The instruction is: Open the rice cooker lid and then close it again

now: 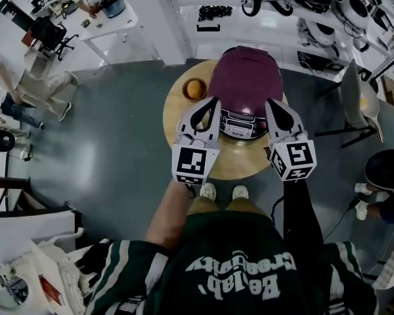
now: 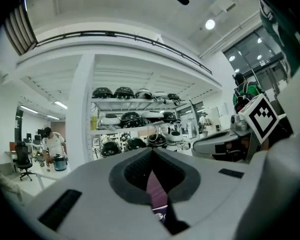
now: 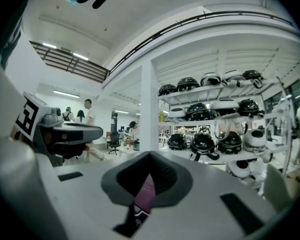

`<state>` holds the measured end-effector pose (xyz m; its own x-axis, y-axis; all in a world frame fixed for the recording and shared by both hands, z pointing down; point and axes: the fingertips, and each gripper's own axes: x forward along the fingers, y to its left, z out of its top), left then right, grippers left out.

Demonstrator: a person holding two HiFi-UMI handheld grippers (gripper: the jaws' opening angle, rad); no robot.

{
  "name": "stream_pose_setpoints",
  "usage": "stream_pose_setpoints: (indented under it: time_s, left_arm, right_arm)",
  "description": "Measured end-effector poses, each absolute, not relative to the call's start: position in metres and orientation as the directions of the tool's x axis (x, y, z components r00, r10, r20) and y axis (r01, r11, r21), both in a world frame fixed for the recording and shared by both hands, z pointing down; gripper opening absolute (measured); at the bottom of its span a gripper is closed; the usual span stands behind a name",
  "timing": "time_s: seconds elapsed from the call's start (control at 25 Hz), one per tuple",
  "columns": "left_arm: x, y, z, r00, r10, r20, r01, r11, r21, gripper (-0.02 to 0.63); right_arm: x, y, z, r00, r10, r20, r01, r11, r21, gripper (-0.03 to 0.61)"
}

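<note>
The left tool [image 1: 212,104] and right tool [image 1: 272,105] are fully closed and empty. They flank the closed rice cooker [image 1: 245,77] on the table [image 1: 176,120].

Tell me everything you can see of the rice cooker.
The rice cooker is a rounded unit with a plum-purple lid, shut flat, and a silver-and-black control panel facing the person. It stands upright on the round wooden table, beside an orange round object. The left gripper and right gripper, both shut, flank its front; contact unclear.
</note>
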<state>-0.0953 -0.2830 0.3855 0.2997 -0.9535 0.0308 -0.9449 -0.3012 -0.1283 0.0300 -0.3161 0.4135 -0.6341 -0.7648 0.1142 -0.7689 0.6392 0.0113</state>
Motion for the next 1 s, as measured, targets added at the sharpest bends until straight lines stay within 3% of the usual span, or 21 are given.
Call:
stream_pose_setpoints:
  time_s: [0.44,1.0]
  left_arm:
    - [-0.1,-0.298,0.4,0.421,-0.905,0.062,-0.897,-0.425,-0.12,-0.002]
    - [-0.11,-0.3,0.415,0.479,-0.875,0.073,-0.872,-0.484,-0.074,-0.002]
  right_arm:
    - [-0.017,-0.309,0.465,-0.639,-0.703,0.312,-0.745,0.666,-0.024,0.003]
    - [-0.024,-0.302,0.52,-0.53,-0.685,0.501,-0.806,0.59,-0.046,0.003]
